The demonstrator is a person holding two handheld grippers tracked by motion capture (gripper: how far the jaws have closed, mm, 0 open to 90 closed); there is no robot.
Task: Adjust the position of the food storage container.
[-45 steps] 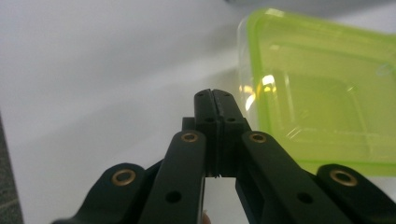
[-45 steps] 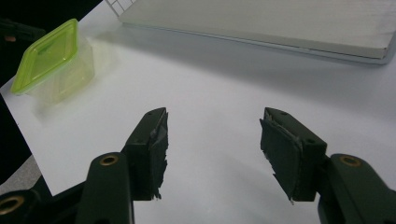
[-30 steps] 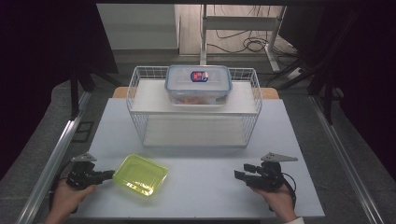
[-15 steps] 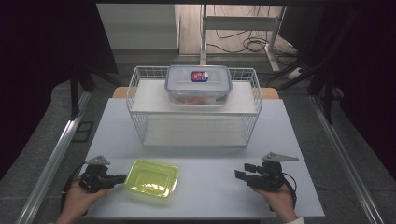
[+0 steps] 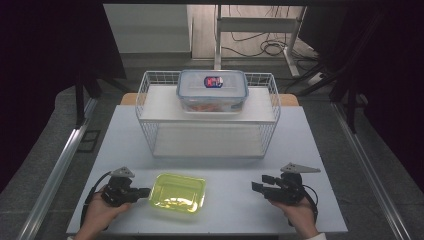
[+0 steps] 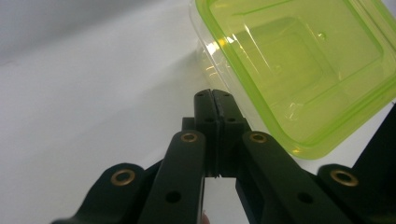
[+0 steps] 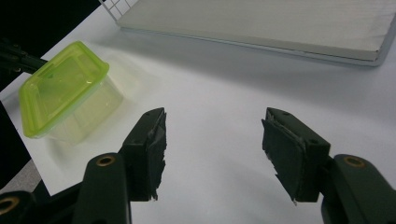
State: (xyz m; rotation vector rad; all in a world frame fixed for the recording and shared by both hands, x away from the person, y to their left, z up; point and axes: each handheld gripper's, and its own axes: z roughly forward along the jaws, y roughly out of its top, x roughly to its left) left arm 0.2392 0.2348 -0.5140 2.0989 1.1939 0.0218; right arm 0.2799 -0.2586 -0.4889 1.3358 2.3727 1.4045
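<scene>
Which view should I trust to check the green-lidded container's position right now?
The high view: the green-lidded container shows whole on the table, beside the left hand-held gripper. The left gripper view crops it to one close corner past shut jaws. The right gripper view shows it whole but off at an angle, at the table's edge.

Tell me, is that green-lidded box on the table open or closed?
Closed. The green lid sits flat on the clear box, covering its whole top.

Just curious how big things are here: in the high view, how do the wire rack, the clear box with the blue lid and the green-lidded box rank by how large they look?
1. wire rack, plainly largest.
2. clear box with the blue lid.
3. green-lidded box, slightly smaller; it sits nearer the camera, so the true gap may be bigger.
</scene>
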